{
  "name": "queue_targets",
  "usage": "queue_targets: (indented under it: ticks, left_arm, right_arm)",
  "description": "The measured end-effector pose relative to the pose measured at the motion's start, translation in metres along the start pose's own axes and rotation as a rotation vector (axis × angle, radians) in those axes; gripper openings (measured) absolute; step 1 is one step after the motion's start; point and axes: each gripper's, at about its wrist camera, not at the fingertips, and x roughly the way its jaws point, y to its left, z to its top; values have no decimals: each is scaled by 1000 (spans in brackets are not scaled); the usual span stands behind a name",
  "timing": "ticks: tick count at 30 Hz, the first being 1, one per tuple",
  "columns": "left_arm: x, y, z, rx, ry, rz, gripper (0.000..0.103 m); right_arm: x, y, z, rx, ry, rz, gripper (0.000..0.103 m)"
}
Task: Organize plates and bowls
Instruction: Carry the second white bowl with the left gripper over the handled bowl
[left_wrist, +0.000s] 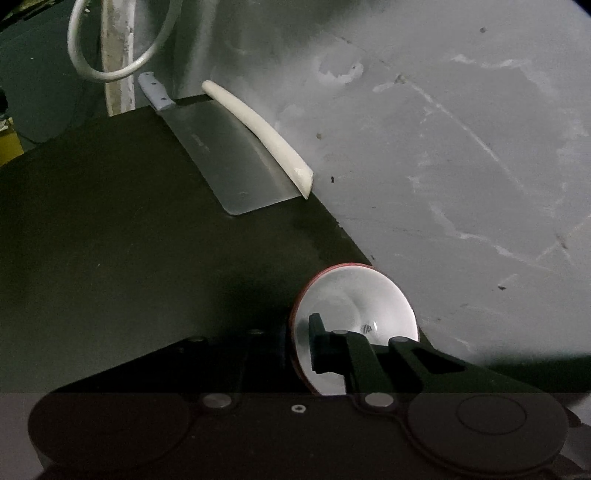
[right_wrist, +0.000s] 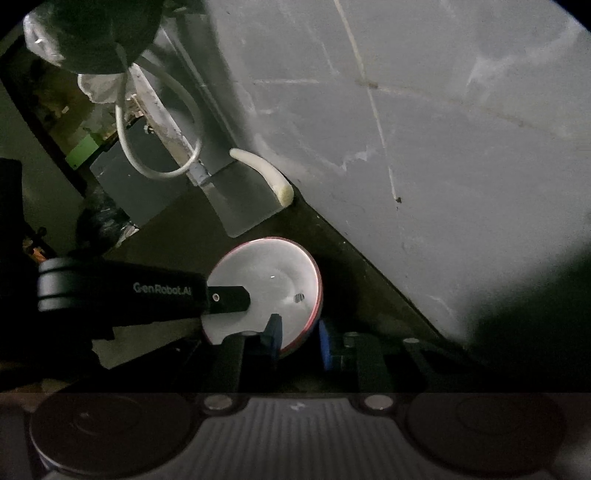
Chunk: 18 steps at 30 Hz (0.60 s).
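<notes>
Bowl (right_wrist: 269, 280), white inside with a red rim, sits low in the frame's center on the dark table (right_wrist: 177, 225), against the gray wall. Both claws grip its rim: the right claw (right_wrist: 299, 338) pinches the near edge, the left claw (left_wrist: 299, 347) the side. A cleaver (left_wrist: 236, 162) lies in the upper left.

Your bowl (right_wrist: 275, 273) is white inside with a red rim and a small dark striped mark near its centre. The bench (left_wrist: 110, 240) is black. The cleaver (left_wrist: 236, 162) has a plain silver-grey blade and a pale blue-grey handle. The stick (left_wrist: 258, 129) beside it is cream. Your right tongs (right_wrist: 297, 339) carry blue pads (right_wrist: 325, 343); the wall (left_wrist: 443, 147) is grey with whitish streaks.
</notes>
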Motion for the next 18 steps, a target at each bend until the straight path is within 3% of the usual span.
queue_targets:
  ticks: [18]
  left_arm:
    - [-137,-29,-47,-18,-163,-34,12]
  right_arm:
    - [-128,41,-18,-61,-139,39,23]
